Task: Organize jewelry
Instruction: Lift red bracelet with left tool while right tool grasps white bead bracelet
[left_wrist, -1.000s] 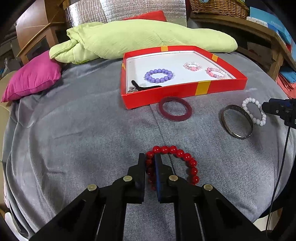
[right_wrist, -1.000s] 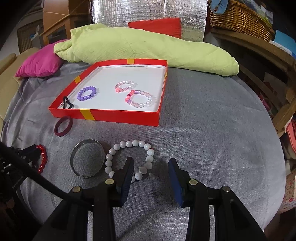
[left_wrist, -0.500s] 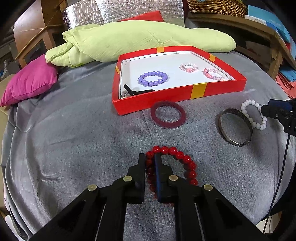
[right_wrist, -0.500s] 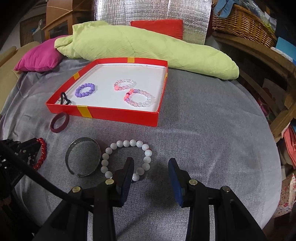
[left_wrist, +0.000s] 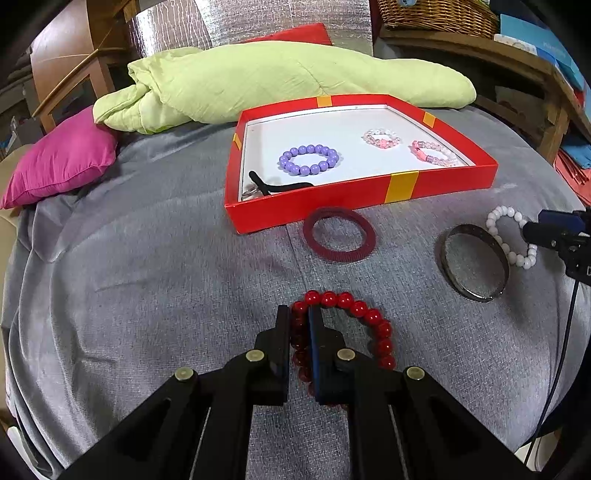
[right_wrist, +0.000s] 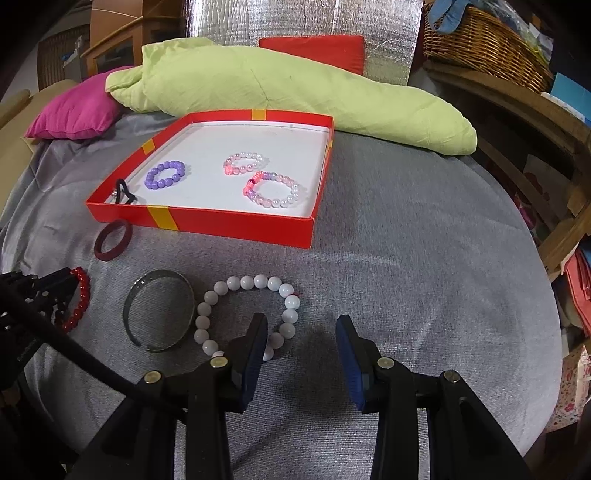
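Left gripper (left_wrist: 300, 321) jaws clamp the red bead bracelet (left_wrist: 364, 317); right gripper (right_wrist: 301, 332) jaws gape, apparently empty, the white bead bracelet (right_wrist: 245, 284) just beyond.

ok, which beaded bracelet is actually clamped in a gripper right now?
The red bead bracelet: the left gripper is shut on its beads. The white bead bracelet lies free by the open right gripper.

- Glossy red bead bracelet (left_wrist: 354, 325) lies on matt grey woven cloth (left_wrist: 147, 280), lower centre.
- Dull metal bangle (left_wrist: 474, 267), right; smooth white beads (right_wrist: 251, 310).
- Matt red cardboard tray (left_wrist: 369, 195), centre.
- Wicker basket (right_wrist: 487, 44), upper right; crinkled silver foil (right_wrist: 295, 18) behind.
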